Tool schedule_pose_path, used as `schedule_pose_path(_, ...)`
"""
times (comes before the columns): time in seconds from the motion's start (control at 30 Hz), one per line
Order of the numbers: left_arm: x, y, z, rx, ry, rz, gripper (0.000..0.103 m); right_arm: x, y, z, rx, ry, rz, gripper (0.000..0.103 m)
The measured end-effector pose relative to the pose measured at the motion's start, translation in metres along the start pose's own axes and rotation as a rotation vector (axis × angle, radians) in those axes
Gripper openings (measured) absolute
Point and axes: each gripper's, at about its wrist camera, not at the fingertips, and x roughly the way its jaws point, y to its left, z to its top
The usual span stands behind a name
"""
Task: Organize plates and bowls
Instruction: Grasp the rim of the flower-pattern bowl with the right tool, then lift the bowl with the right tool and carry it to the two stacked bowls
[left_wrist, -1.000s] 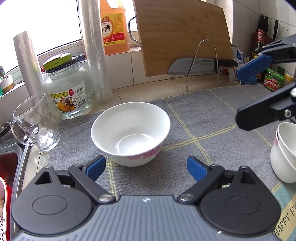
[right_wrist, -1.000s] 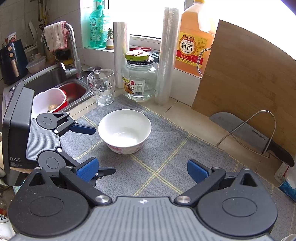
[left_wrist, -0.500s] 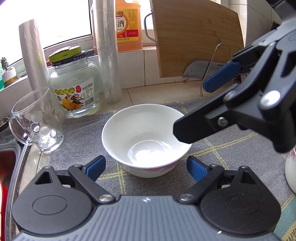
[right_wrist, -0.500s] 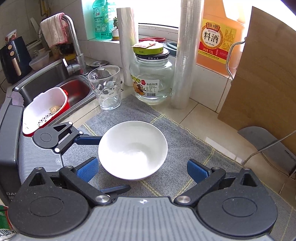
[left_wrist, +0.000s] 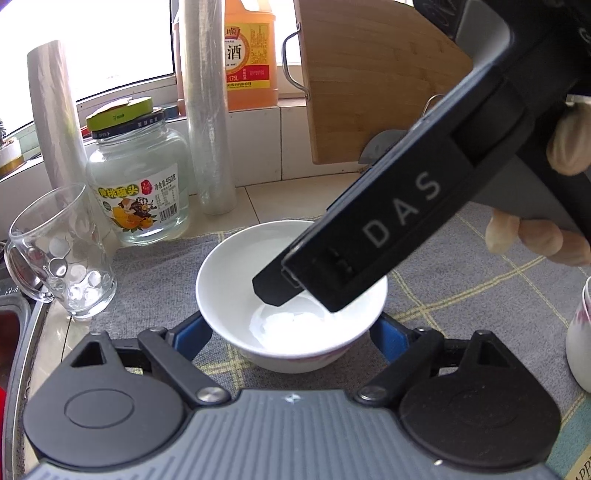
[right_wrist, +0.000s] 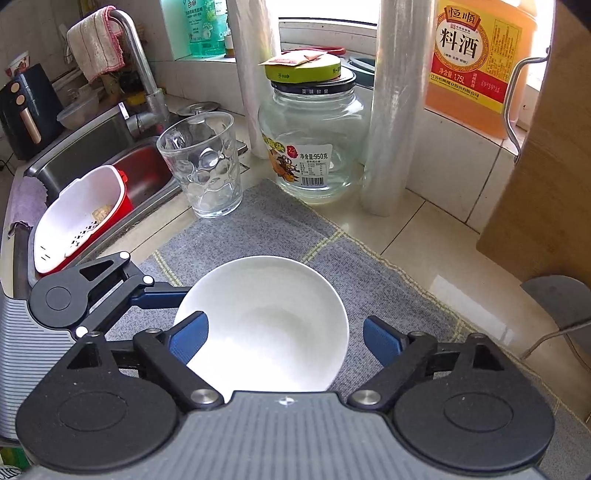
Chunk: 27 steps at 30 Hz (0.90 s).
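A white bowl (left_wrist: 236, 295) (right_wrist: 280, 317) with a pink pattern stands upright on the grey checked mat (right_wrist: 258, 221). My left gripper (left_wrist: 290, 334) straddles it. Its blue pads (left_wrist: 192, 336) sit close under the rim on both sides, and the rim hides whether they touch. Its jaws have just been closing with the bowl between them. From the upper right, my right gripper (right_wrist: 286, 336) hangs open over the same bowl, left pad (right_wrist: 188, 332) at the rim, right pad outside it. The left gripper's finger (right_wrist: 159, 295) reaches the bowl's far side.
A glass mug (left_wrist: 62, 254), a lidded jar (left_wrist: 136, 184), film rolls (left_wrist: 207, 110), an orange bottle (left_wrist: 251, 55) and a cutting board (left_wrist: 369, 74) line the back. Stacked bowls (left_wrist: 580, 339) stand at the right. A sink with a red-white strainer (right_wrist: 81, 214) lies left.
My right gripper has swung in from the right and now hangs over the bowl. The bowl sits closer to my left gripper, between its pads, which have drawn slightly inward.
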Motion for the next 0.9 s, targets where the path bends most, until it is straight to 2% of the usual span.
schedule_pose_path(0.37,-0.001,0.000,0.000,-0.007,0.003,-0.002,0.091,0.016,-0.006,0.005,0.010,0.028,0.048,0.080)
schedule_pose_path(0.9,-0.006,-0.004,0.002,0.029,0.027,-0.011,0.091,0.002,-0.010,0.004,0.065,0.022,0.104,0.080)
